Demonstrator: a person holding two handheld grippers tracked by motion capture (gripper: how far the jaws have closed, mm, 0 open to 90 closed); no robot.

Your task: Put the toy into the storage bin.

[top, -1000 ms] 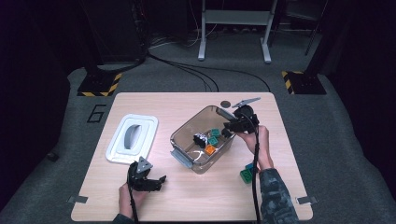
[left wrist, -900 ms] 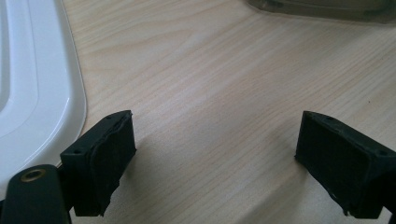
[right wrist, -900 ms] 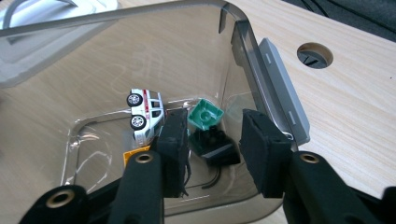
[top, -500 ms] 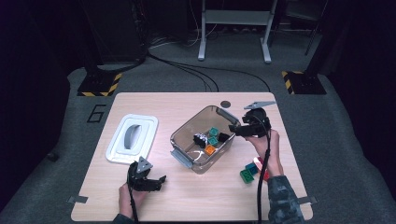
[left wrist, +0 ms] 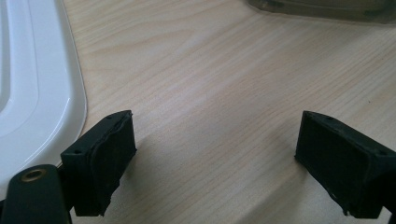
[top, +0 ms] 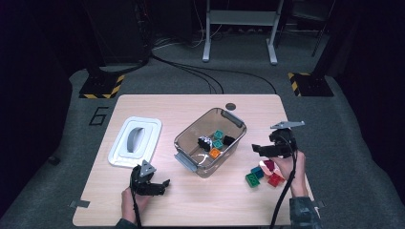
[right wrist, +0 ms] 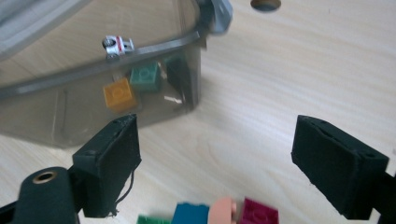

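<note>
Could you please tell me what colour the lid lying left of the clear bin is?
The lid is white with a grey recess; the high view shows it best.

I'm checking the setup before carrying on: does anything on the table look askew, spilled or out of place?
Nothing looks spilled or damaged. The clear bin sits at an angle to the table edges, its white lid lying apart on the left. A few loose bricks lie in a cluster outside the bin beside the right gripper.

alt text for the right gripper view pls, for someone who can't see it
The right claw hangs open and empty over a wooden table, above a row of loose toy bricks in green, blue, peach and magenta. Behind it stands a clear plastic bin holding orange and teal bricks and a small toy car.
</note>
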